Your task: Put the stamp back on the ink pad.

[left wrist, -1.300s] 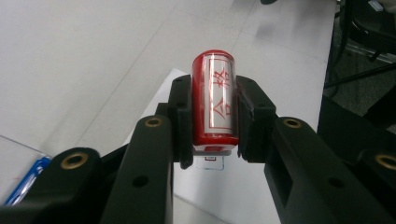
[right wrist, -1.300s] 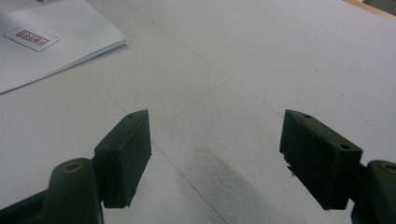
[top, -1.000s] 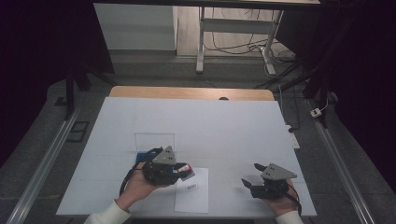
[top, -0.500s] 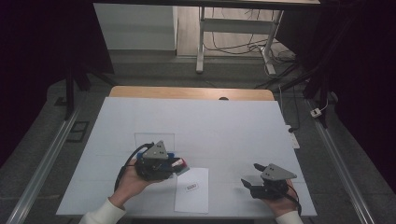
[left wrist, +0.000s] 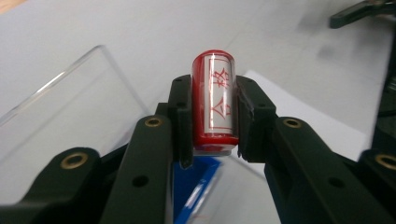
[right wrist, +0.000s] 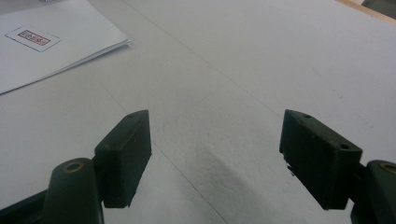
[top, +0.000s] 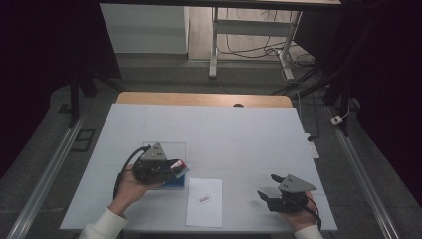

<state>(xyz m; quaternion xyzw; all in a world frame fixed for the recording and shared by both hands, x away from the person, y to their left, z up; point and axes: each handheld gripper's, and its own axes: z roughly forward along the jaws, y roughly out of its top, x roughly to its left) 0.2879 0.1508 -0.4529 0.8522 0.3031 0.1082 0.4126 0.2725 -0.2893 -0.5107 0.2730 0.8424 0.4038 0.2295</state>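
The bench (top: 214, 129) is lying mostly bare under a white cover, with wide open room stretching toward its far wooden edge; the work is sitting close to the near edge, where the person's forearms are coming in. A sheet of paper (top: 204, 202) is lying flat near that edge, between the two hands, carrying a small red-printed mark (top: 204, 199); in the right gripper view the same paper (right wrist: 56, 42) is showing off to the upper left, well apart from the jaws. Just left of the paper a blue pad (top: 176, 180) is sitting under the left gripper (top: 180, 167), and a clear plastic tray (left wrist: 70, 107) is lying beside it, its thin rim rising close to the jaws. The left gripper's jaws are pressing in narrowly on a red stamp (left wrist: 213, 100) with red characters on a white label, gripping it on both sides and holding it above the blue pad (left wrist: 196, 186). The right gripper (top: 268, 191) is resting low near the right corner of the bench; its jaws are standing wide apart, gripping nothing, with bare white surface between them.
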